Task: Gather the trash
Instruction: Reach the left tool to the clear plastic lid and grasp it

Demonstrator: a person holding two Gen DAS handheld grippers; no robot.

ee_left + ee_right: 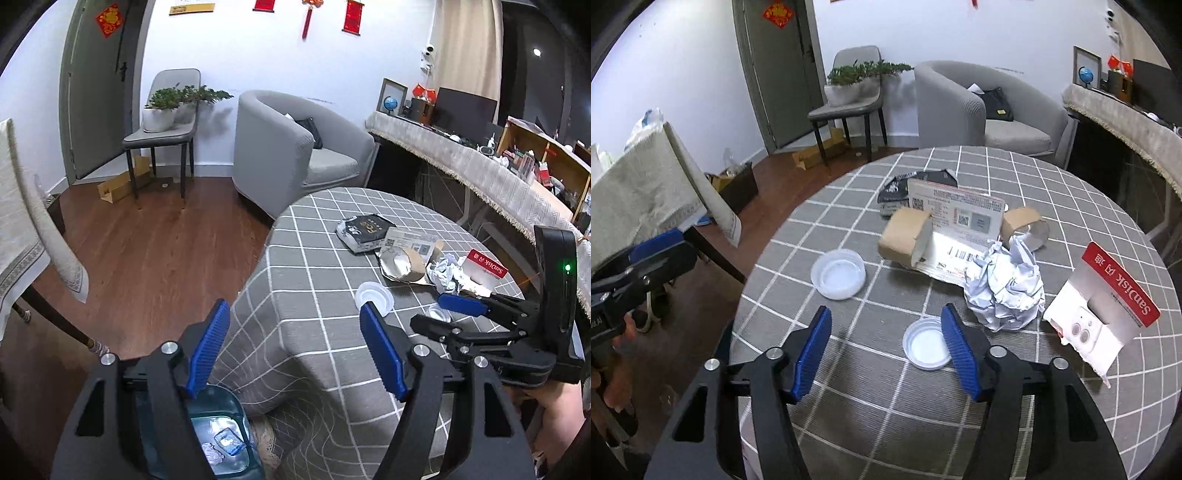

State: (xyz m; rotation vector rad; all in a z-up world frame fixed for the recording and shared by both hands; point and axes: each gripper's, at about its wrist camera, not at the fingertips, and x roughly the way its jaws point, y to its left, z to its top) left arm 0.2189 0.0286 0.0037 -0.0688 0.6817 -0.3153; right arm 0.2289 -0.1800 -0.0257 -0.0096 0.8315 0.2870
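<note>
At the lower edge of the left wrist view, the blue bin (221, 439) is cut off and half hidden behind the left hand-held gripper (295, 354); its contents are blurred.

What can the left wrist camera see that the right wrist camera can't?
Only the left wrist view shows the blue trash bin on the floor beside the table, with some trash already inside. Only the right wrist view shows the whole SanDisk package up close. Both show the round table, the crumpled paper, the small white lid and the bigger lid. The left gripper and right gripper are both open.
</note>
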